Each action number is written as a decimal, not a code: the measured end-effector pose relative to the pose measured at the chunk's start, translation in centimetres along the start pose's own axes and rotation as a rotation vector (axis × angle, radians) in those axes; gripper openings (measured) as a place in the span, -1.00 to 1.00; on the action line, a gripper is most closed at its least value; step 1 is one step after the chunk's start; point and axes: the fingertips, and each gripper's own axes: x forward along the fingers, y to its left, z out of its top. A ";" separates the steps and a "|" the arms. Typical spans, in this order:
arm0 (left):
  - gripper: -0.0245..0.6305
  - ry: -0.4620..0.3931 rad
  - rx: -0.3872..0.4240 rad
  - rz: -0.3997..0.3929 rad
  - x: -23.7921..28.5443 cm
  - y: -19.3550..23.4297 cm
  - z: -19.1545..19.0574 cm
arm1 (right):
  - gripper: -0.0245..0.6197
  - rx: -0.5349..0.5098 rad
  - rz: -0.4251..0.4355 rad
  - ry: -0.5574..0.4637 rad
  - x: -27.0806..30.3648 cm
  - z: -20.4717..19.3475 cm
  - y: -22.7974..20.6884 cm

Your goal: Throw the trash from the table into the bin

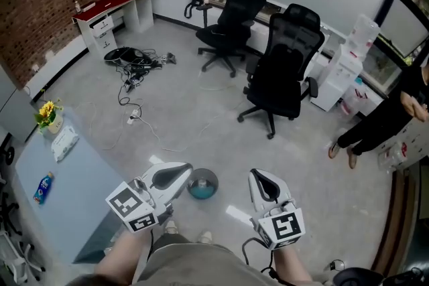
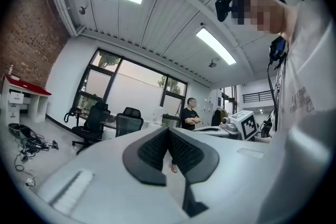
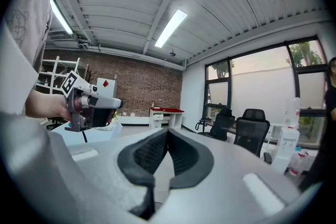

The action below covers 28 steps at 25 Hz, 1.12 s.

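Observation:
In the head view a small round grey bin [image 1: 213, 178] with a blue inside stands on the floor just ahead of the person's feet. My left gripper [image 1: 175, 175] hangs at its left and my right gripper [image 1: 263, 185] at its right, both level and above the floor. Each gripper's jaws meet with nothing between them, as the left gripper [image 2: 169, 132] and the right gripper [image 3: 168, 135] show in their own views. At the far left the pale blue table [image 1: 80, 204] carries a blue packet [image 1: 43, 187] and a white packet [image 1: 64, 143].
A pot of yellow flowers [image 1: 47, 115] stands at the table's far end. Two black office chairs [image 1: 283, 70] stand ahead, with cables [image 1: 134, 63] on the floor at the left. A person in black [image 1: 382, 120] stands at the right beside a water dispenser [image 1: 345, 67].

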 end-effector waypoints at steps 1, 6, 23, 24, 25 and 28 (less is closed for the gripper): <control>-0.93 -0.002 0.000 0.010 -0.1 0.0 0.0 | -0.91 0.000 0.007 0.001 -0.1 -0.2 0.0; -0.93 0.002 0.011 0.067 -1.8 0.3 -0.3 | -0.91 0.012 0.054 -0.014 0.6 -0.4 1.2; -0.93 0.015 0.070 0.578 -16.8 3.3 1.8 | -0.91 -0.062 0.547 -0.177 9.1 4.4 14.7; -0.93 0.008 0.073 0.610 -18.3 3.3 2.0 | -0.91 -0.069 0.586 -0.188 9.5 4.9 16.4; -0.93 0.000 0.079 0.642 -19.7 3.3 2.1 | -0.91 -0.080 0.627 -0.200 9.9 5.4 18.1; -0.93 0.023 0.126 0.743 -23.9 3.4 2.0 | -0.91 -0.105 0.734 -0.251 10.6 7.0 23.2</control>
